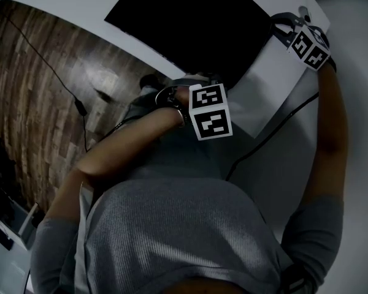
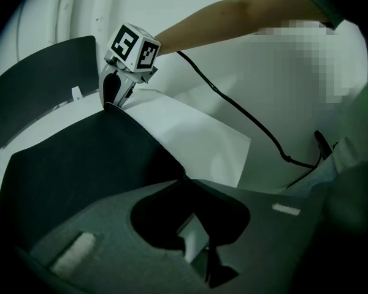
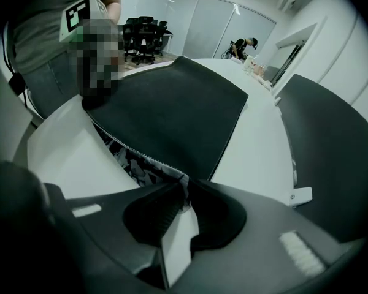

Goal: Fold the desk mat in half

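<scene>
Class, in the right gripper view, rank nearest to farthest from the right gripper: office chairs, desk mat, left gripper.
1. desk mat, corner in its jaws.
2. left gripper, upper left, on the mat's far corner.
3. office chairs, far back, top.

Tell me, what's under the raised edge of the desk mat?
Bare white table shows under the raised edge of the mat, along with its patterned underside. Whatever lies under the rest of the mat is covered.
</scene>
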`<action>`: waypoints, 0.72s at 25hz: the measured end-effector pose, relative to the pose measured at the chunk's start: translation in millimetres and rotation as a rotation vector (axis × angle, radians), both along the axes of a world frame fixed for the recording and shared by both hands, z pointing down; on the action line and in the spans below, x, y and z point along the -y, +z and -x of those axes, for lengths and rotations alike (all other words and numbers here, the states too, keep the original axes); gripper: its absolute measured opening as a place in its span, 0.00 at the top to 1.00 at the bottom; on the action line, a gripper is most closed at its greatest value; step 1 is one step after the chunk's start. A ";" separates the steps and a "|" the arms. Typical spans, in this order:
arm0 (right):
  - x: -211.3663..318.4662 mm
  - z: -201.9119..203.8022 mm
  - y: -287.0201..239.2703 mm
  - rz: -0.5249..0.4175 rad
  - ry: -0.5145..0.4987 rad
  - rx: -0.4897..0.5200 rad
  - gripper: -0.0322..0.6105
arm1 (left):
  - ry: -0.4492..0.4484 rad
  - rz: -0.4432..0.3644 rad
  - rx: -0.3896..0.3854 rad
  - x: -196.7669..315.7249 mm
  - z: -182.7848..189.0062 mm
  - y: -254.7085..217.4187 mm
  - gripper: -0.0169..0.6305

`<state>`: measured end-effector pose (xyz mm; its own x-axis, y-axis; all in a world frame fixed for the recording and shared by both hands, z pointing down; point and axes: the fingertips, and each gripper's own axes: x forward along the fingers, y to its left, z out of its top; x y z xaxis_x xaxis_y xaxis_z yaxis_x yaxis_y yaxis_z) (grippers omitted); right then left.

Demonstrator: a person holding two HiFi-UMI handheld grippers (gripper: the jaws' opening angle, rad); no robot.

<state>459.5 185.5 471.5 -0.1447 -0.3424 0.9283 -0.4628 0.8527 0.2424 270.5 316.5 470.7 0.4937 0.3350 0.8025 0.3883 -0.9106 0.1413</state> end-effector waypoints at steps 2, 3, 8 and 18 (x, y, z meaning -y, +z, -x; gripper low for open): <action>-1.6 4.1 -1.8 0.001 -0.015 -0.002 0.89 | 0.001 0.010 -0.001 -2.8 0.1 0.0 0.92; -3.1 5.8 -4.2 0.000 -0.020 -0.003 0.89 | 0.002 0.013 -0.002 -4.7 0.2 -1.4 0.92; -7.6 6.2 -11.8 -0.018 0.014 -0.003 0.89 | 0.023 -0.002 -0.011 -9.2 3.3 -9.3 0.91; -18.7 -11.7 -5.6 -0.154 0.288 0.025 0.78 | 0.035 0.045 -0.076 -7.7 0.1 -8.4 0.86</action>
